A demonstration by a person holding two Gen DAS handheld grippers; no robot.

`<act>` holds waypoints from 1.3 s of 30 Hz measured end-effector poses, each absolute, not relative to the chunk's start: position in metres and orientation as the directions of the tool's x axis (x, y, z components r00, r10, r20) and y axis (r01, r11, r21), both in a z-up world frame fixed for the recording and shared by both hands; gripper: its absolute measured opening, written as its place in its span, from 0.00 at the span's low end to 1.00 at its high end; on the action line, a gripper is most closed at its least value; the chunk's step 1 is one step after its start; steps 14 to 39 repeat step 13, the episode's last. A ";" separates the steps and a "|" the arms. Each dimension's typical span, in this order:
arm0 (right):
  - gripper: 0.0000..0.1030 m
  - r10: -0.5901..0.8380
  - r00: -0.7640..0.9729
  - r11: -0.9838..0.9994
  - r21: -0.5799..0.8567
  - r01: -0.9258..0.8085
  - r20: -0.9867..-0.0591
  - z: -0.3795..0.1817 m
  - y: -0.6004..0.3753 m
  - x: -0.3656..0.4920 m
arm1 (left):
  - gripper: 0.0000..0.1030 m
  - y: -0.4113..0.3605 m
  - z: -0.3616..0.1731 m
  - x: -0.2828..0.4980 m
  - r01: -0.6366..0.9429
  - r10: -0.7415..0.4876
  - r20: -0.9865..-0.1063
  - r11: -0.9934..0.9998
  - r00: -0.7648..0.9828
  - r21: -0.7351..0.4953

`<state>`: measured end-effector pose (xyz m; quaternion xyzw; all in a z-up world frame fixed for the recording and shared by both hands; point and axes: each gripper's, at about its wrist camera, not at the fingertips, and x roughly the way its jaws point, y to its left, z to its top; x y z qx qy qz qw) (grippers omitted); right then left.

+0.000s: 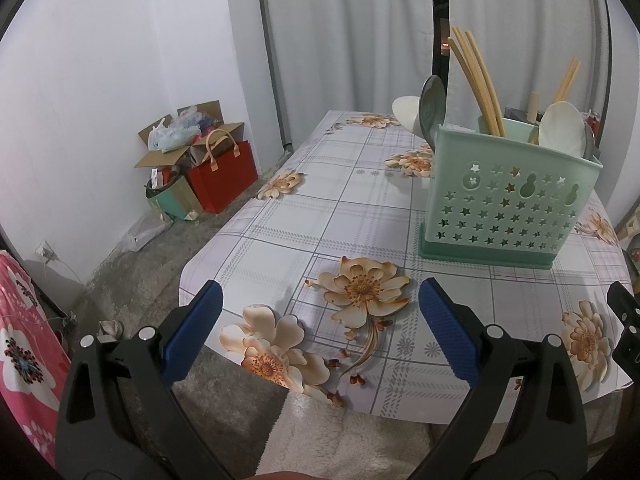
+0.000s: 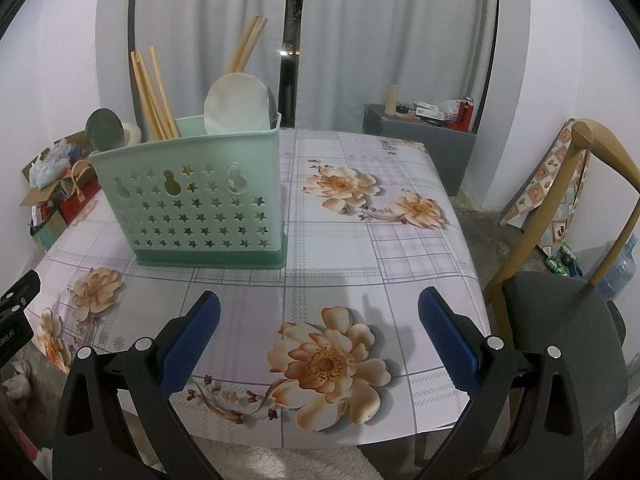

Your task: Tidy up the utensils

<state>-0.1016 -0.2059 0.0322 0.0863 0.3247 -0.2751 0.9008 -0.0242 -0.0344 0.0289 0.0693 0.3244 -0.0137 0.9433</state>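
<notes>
Nothing loose lies on the table [image 2: 420, 256], so the sorting looks finished or nearly so. The green caddy [image 2: 192, 204] stands at about eleven o'clock from the right tool [image 2: 319, 334], upright, its long side running across the table. Chopsticks [image 2: 154, 96] and spoons [image 2: 236, 104] stick up from it, handles down, leaning slightly. The left tool [image 1: 320, 320] and the right both gape wide, holding nothing.

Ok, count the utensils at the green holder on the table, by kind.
Chopsticks: 5 showing
White spoons: 2
Metal spoons: 2
Total: 9
</notes>
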 end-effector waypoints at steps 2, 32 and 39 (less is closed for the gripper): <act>0.94 -0.439 0.638 0.834 -0.023 0.552 -0.633 0.032 -0.205 -0.102 | 0.92 -0.034 0.029 -0.024 0.071 0.019 -0.614 0.990 0.789 0.121; 0.94 -0.438 0.637 0.834 -0.021 0.552 -0.635 0.031 -0.205 -0.102 | 0.92 -0.034 0.028 -0.025 0.073 0.017 -0.615 0.990 0.789 0.121; 0.94 -0.438 0.637 0.834 -0.021 0.552 -0.635 0.031 -0.205 -0.102 | 0.92 -0.034 0.028 -0.025 0.073 0.017 -0.615 0.990 0.789 0.121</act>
